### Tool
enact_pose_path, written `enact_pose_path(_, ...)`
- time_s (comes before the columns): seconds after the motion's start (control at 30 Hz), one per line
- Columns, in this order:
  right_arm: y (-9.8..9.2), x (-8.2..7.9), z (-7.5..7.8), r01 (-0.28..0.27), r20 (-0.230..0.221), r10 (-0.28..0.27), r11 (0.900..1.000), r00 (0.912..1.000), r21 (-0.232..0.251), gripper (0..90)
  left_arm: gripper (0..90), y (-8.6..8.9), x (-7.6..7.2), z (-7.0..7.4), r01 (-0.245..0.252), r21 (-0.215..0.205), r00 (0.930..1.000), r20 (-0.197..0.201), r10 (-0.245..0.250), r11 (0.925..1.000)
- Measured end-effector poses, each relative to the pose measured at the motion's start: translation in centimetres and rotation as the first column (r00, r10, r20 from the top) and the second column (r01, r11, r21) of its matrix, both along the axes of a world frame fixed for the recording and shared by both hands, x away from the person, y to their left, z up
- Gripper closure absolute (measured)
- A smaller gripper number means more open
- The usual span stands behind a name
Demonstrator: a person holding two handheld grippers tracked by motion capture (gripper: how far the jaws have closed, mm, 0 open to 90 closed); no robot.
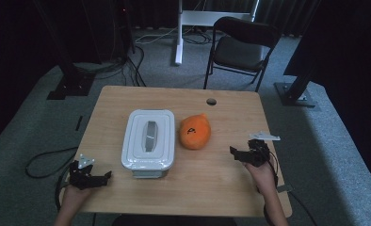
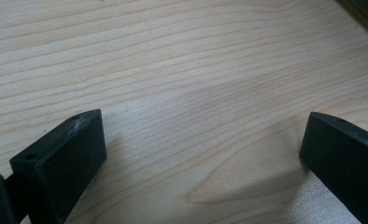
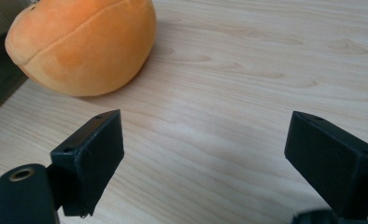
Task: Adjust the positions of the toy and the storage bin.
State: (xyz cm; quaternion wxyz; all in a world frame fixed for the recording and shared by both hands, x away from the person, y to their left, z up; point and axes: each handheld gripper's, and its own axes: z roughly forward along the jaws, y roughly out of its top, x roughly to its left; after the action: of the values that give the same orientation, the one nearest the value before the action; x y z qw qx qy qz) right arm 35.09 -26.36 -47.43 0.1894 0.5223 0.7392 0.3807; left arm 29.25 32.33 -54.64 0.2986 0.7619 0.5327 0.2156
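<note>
Both tongs, left [image 1: 107, 174] and right [image 1: 232, 150], were held released over the counter [image 1: 221, 183], grasping nothing. Nothing appeared begun: the plush orange [image 1: 195, 132] lay untouched mid-counter beside the lidded white box [image 1: 148, 139].

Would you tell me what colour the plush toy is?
Orange, with a small black mark; the plush toy shows best in the right gripper view.

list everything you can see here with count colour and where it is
lidded plastic box: 1, white with a grey handle on the lid, left of centre on the table
round plush toy: 1, orange with a black mark, just right of the box
wooden table: 1, light wood, centre, with a round hole near its far edge
folding chair: 1, black, on the floor beyond the table
left gripper: 1, black, near left edge of the table, jaws open
right gripper: 1, black, right side of the table, jaws open
</note>
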Motion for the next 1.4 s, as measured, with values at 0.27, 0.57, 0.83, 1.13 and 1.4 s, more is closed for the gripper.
enact_pose_path(0.27,1.3,1.8,0.2,-0.030,-0.006,0.030,0.999,0.9995,-0.009,11.2,0.8,0.0,0.0,0.0,0.000,0.000,1.0000,0.000,0.000,1.0000)
enact_pose_path(0.57,3.3,3.4,0.2,-0.071,-0.011,0.071,0.997,0.9974,0.006,12.3,0.8,0.0,0.0,0.0,0.000,-0.001,1.0000,0.000,0.000,1.0000)
enact_pose_path(0.83,5.0,4.9,0.4,-0.122,-0.012,0.122,0.992,0.9924,0.013,13.2,0.8,0.0,0.0,0.0,0.002,-0.001,1.0000,0.000,-0.002,1.0000)
enact_pose_path(1.13,6.6,5.6,0.1,-0.205,0.000,0.205,0.979,0.9787,0.019,18.6,0.8,0.0,0.0,0.0,0.002,0.000,1.0000,0.000,-0.002,1.0000)
enact_pose_path(1.4,7.7,6.2,-0.7,-0.249,-0.040,0.249,0.968,0.9676,0.013,29.3,0.8,0.0,0.0,0.0,0.001,-0.001,1.0000,0.000,-0.001,1.0000)
